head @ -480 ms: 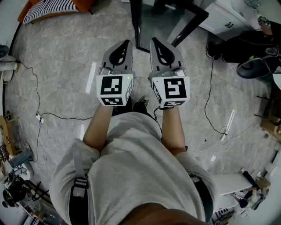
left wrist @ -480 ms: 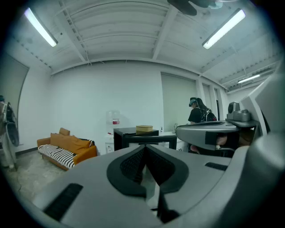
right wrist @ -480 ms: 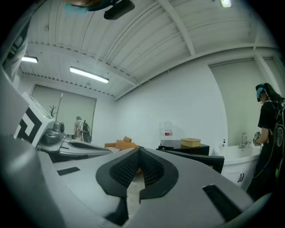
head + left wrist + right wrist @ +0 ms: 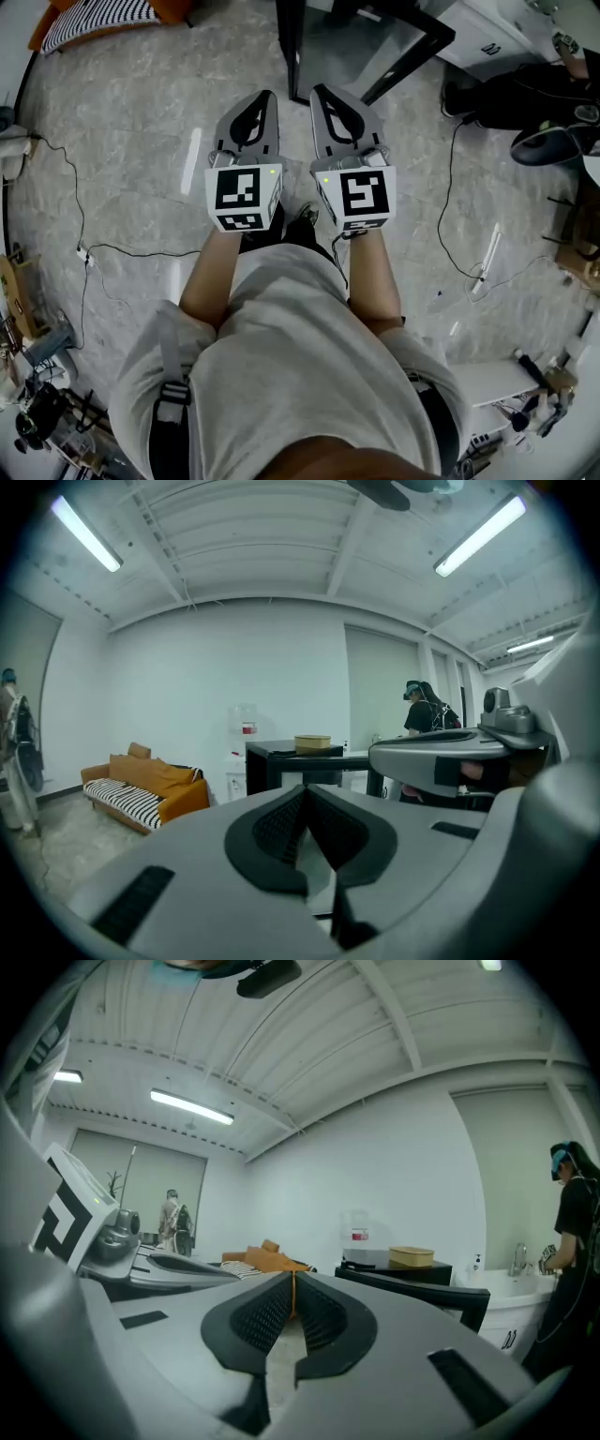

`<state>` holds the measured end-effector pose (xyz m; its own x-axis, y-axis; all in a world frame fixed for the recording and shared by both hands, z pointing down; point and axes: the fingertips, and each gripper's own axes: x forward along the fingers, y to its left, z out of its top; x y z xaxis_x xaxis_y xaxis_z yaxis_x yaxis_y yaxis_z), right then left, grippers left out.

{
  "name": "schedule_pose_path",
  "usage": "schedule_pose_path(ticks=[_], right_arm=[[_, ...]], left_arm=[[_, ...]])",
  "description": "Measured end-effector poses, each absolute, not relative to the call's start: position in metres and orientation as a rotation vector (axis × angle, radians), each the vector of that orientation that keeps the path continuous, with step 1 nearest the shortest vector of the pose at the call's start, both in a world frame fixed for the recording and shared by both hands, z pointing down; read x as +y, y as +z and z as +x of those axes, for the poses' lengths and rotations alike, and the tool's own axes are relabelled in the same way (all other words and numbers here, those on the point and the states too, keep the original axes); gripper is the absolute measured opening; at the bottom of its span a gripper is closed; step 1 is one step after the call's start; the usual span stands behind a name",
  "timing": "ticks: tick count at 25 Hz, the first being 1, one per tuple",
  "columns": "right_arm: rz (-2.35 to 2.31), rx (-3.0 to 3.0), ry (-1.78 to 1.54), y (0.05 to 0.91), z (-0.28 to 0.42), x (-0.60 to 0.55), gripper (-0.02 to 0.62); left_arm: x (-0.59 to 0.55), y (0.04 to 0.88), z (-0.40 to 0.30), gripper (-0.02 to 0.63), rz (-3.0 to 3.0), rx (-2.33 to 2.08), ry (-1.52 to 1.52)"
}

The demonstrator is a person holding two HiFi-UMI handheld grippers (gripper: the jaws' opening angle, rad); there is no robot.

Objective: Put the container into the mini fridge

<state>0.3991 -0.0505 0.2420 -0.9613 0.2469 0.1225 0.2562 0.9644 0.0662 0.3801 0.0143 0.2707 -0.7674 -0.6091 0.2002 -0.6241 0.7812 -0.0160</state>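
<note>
A tan, lidded container [image 4: 312, 743] [image 4: 411, 1257] rests on a black table [image 4: 361, 42] some way ahead of me. I see no mini fridge in any view. My left gripper [image 4: 267, 94] [image 4: 305, 789] and right gripper [image 4: 319, 91] [image 4: 292, 1277] are held side by side in front of the person's body, pointing at the table. Both are shut, pads together, with nothing between them. They are well short of the table and touch nothing.
An orange sofa with a striped cushion [image 4: 108, 17] [image 4: 141, 782] is at the far left. Cables [image 4: 84, 248] trail over the grey floor. A white cabinet [image 4: 487, 42] and a person in dark clothes [image 4: 574, 1241] are to the right of the table. Clutter lines the lower corners.
The right gripper has drifted slightly left, toward the left gripper. The table's edge sits a touch nearer in the head view. Both grippers stay shut.
</note>
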Motion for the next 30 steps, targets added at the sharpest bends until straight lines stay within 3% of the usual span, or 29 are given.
schedule_pose_path(ticks=[17,30], right_arm=[[-0.323,-2.865,-0.163,0.248,0.25,-0.001,0.04],[-0.185,-2.795,-0.155,0.255,0.194,0.014,0.04]], left_arm=[[0.066,0.279,0.226,0.012,1.044,-2.69,0.003],[0.083,0.272,0.153,0.012,1.201,-2.564,0.046]])
